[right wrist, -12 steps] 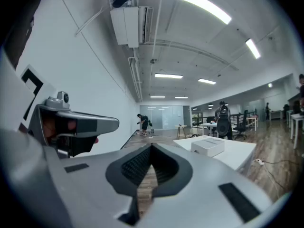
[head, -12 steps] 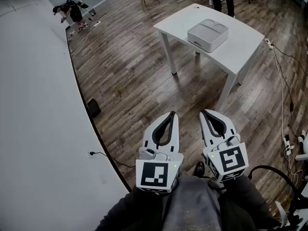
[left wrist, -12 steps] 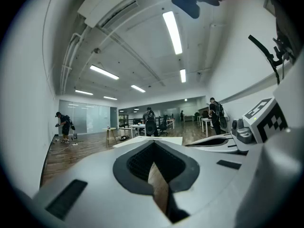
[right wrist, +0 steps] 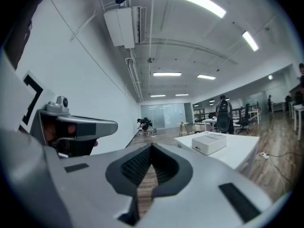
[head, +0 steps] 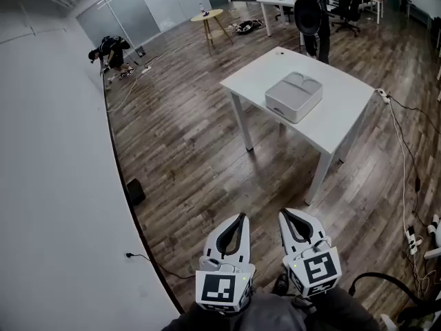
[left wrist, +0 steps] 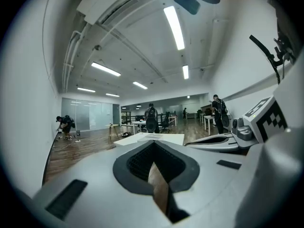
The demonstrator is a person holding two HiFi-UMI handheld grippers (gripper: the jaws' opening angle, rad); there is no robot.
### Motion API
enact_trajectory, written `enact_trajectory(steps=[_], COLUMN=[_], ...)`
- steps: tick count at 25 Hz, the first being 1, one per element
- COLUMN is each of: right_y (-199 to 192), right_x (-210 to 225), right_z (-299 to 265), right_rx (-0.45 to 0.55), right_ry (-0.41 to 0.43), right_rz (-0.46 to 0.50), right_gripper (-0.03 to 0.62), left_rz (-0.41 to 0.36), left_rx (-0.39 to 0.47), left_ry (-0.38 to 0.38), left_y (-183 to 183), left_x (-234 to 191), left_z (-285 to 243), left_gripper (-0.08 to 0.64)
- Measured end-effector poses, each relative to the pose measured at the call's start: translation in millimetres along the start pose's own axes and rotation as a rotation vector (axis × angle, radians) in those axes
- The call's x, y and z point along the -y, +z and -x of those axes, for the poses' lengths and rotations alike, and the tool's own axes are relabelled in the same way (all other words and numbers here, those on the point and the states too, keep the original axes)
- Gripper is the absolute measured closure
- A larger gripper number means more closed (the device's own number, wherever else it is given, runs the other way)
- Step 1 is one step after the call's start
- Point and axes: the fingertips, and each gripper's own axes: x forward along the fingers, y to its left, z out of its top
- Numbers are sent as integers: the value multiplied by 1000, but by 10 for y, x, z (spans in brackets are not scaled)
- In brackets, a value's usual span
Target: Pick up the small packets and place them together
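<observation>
Both grippers hang close in front of the person's body, side by side and pointing out over the wooden floor [head: 186, 143], well short of the white worktop [head: 344, 109]. The left gripper [head: 240, 219] has its jaws pressed together with nothing between them; its own view shows the dark pads meeting at the tip, with only floor behind. The right gripper [head: 285, 216] is the same, jaws closed on nothing.

No small packets can be made out in any view. The only thing on the worktop is a flat white box [head: 294, 96], lying towards its left part. Whether the packets are inside it, or are too small to see from here, cannot be told.

Judged from this, the task has not begun. Nothing is picked up and nothing is gathered. All of it is left: getting to the worktop, finding the packets, opening the jaws, and lifting each packet to set it beside the others.
</observation>
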Motion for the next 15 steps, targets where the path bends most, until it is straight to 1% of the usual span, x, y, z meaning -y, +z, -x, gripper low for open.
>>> enact_trajectory(steps=[4,7,9,11,15], right_y=[-89,-135,-121,-123,-161], right_x=[-42,-136,-174,-202,-208], right_z=[-77,-183,-276,-403,-736], right_rx=[-7,-13,-3,1,-30], right_ry=[30,70,87,95,82], right_rz=[2,-3,-2,-1,18], right_gripper=[588,588,588,588,588], left_rz=[-8,1,15,26,55], left_rx=[-15,-29,-40,-47,-33], left_ry=[26,64,89,102,99], left_y=[-71,-191,-198,-221,-347], left_x=[-27,-168,-292,-425,-725], left_z=[37,66,53,9,-181], left_gripper=[561,561,561,561,561])
